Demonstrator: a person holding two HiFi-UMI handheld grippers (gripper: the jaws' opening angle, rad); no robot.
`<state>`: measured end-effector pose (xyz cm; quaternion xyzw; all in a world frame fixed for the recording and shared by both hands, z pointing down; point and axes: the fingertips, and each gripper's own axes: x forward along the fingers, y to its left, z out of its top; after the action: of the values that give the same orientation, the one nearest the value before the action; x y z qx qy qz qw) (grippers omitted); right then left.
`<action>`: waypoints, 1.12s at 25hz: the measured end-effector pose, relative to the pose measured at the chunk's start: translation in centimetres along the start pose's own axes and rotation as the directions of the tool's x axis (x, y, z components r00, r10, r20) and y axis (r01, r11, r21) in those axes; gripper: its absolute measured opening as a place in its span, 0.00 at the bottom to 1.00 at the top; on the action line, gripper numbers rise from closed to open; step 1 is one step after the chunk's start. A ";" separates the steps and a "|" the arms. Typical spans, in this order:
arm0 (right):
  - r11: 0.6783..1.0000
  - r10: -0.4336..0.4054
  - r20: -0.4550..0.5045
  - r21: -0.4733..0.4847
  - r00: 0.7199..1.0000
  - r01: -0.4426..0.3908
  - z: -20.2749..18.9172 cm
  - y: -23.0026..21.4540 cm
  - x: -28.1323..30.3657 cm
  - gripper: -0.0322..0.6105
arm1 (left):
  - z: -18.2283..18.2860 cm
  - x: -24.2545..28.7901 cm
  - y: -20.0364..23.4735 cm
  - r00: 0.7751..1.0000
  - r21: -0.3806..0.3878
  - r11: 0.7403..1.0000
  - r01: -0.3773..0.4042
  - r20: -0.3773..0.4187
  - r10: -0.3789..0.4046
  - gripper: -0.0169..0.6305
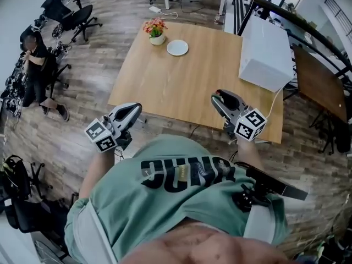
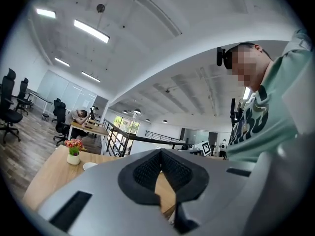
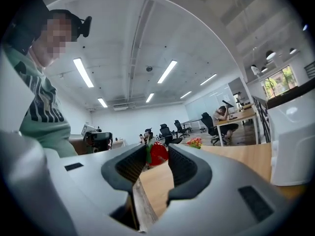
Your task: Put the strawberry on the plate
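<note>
While both beside the table (image 1: 165,87), right gripper (image 3: 157,149) tight on the strawberry (image 3: 159,155), left gripper (image 2: 160,154) empty, jaws together

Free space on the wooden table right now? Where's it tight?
Bare: the middle and near half of the light wooden table, bordered by the small round white plate at the far edge and the large white box on the right. The plate is empty. Crowded: the far edge, where the potted pink flowers stand beside the plate, and the box's corner.
</note>
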<state>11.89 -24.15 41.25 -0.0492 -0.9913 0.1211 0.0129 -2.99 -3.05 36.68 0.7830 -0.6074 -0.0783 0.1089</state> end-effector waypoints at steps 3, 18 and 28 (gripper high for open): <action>0.999 -0.044 -0.003 -0.003 0.999 0.044 0.1 -1.2 -0.1 0.28 | -0.2 1.6 1.4 0.999 -0.017 0.999 0.046 -0.006 -0.046 0.03; 0.948 -0.317 -0.037 -0.052 0.948 0.315 3.0 -3.2 12.5 0.28 | 3.9 3.4 19.9 0.942 -0.044 0.941 0.336 0.012 -0.336 0.03; 0.957 -0.286 -0.153 -0.092 0.946 0.275 3.2 -5.5 21.8 0.28 | 2.9 3.7 27.9 0.941 -0.124 0.933 0.338 0.031 -0.336 0.03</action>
<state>-10.42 -28.08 39.78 0.0820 -0.9874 0.0788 0.1102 -28.88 -13.55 41.39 0.8666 -0.4585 -0.1379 0.1409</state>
